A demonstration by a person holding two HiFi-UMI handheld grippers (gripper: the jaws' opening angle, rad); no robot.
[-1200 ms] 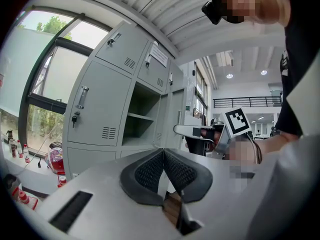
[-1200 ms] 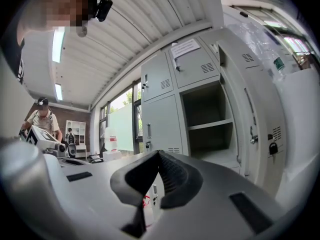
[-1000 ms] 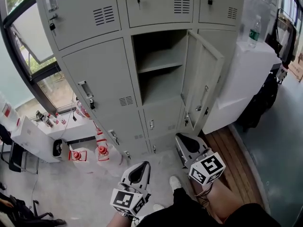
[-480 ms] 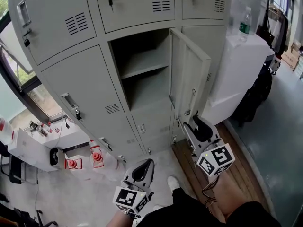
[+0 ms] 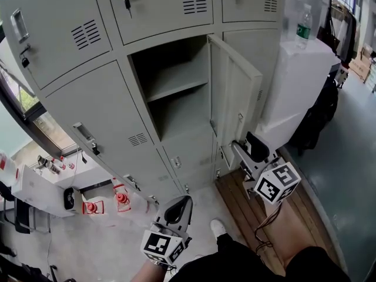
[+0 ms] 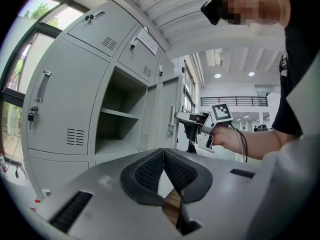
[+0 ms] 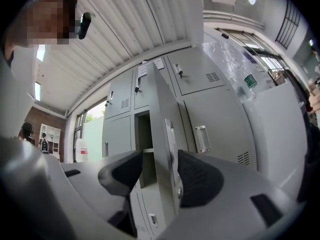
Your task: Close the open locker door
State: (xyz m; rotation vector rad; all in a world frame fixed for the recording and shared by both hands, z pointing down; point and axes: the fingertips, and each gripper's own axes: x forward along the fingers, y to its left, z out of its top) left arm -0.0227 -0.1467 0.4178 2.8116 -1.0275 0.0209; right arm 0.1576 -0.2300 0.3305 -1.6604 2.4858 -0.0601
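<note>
The grey locker bank has one open compartment (image 5: 176, 87) with a shelf inside. Its door (image 5: 235, 93) stands swung out to the right, handle (image 5: 239, 122) on the free edge. My right gripper (image 5: 236, 145) is at the door's lower free edge. In the right gripper view its jaws are opening, and the door (image 7: 162, 129) edge runs between the pads of the right gripper (image 7: 159, 171) without being pressed. My left gripper (image 5: 181, 201) hangs lower and to the left, away from the lockers. In its own view the left gripper (image 6: 163, 159) is shut on nothing.
A white cabinet (image 5: 299, 87) with a water bottle (image 5: 303, 23) on top stands right of the lockers, a dark bag (image 5: 320, 116) beside it. Red and white items (image 5: 120, 198) sit on the floor at the left. A wooden strip (image 5: 247, 198) lies below the door.
My right gripper has risen from low near the floor up to the door's free edge, and its jaws have spread from shut to wide. The left gripper has hardly moved.
</note>
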